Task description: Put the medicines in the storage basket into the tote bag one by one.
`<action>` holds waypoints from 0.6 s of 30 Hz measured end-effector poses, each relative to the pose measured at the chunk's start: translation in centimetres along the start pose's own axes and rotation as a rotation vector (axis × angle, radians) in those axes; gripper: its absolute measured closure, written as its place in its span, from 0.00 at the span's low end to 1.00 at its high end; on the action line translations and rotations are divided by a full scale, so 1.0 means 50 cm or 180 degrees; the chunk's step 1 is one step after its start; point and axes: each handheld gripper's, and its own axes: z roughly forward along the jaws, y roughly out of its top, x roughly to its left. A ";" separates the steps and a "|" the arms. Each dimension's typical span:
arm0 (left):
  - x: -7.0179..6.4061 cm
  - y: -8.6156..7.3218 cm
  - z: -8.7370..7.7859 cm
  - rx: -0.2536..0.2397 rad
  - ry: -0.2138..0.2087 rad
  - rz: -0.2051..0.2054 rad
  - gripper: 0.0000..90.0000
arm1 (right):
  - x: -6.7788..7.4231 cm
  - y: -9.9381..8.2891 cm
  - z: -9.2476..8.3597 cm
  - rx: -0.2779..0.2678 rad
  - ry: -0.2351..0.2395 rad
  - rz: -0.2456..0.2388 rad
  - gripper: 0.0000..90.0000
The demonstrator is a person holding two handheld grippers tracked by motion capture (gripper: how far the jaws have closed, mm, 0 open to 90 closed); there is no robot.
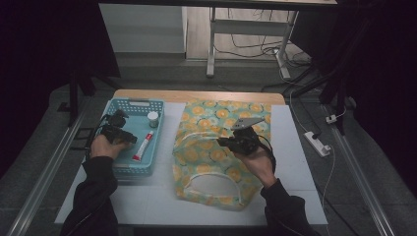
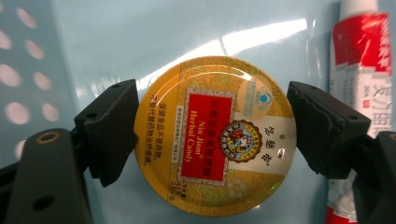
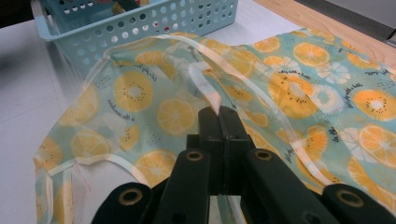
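A round yellow candy tin (image 2: 215,135) with a red label lies flat on the floor of the blue basket (image 1: 133,102). My left gripper (image 2: 212,122) reaches down into the basket with one black pad against each side of the tin's rim. Beside the tin lies a red and white toothpaste tube (image 2: 362,60). A fabric bag (image 1: 206,157) printed with orange slices lies on the table to the right of the basket. My right gripper (image 3: 219,116) is shut on the bag's pale strap (image 3: 205,88) and holds that edge raised a little.
A small white-lidded jar (image 1: 153,118) stands at the basket's far right corner, behind the toothpaste tube (image 1: 143,146). A white mat (image 1: 295,147) covers the table. A power strip (image 1: 317,143) and cables lie on the floor to the right.
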 end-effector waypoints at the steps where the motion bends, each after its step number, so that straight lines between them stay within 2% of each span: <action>1: 0.000 -0.001 -0.003 -0.0033 -0.0014 -0.0001 0.23 | 0.000 0.000 0.000 0.0000 0.0000 0.0000 1.00; 7: -0.001 -0.004 -0.018 -0.0210 -0.0090 0.0011 0.23 | -0.002 -0.001 0.001 -0.0014 0.0017 0.0010 1.00; 13: -0.004 -0.010 -0.037 -0.0426 -0.0183 0.0093 0.23 | -0.004 -0.001 -0.001 -0.0044 0.0010 0.0021 1.00; 18: -0.007 -0.017 -0.056 -0.0561 -0.0305 0.0103 0.23 | -0.004 0.002 -0.008 -0.0086 0.0007 0.0018 1.00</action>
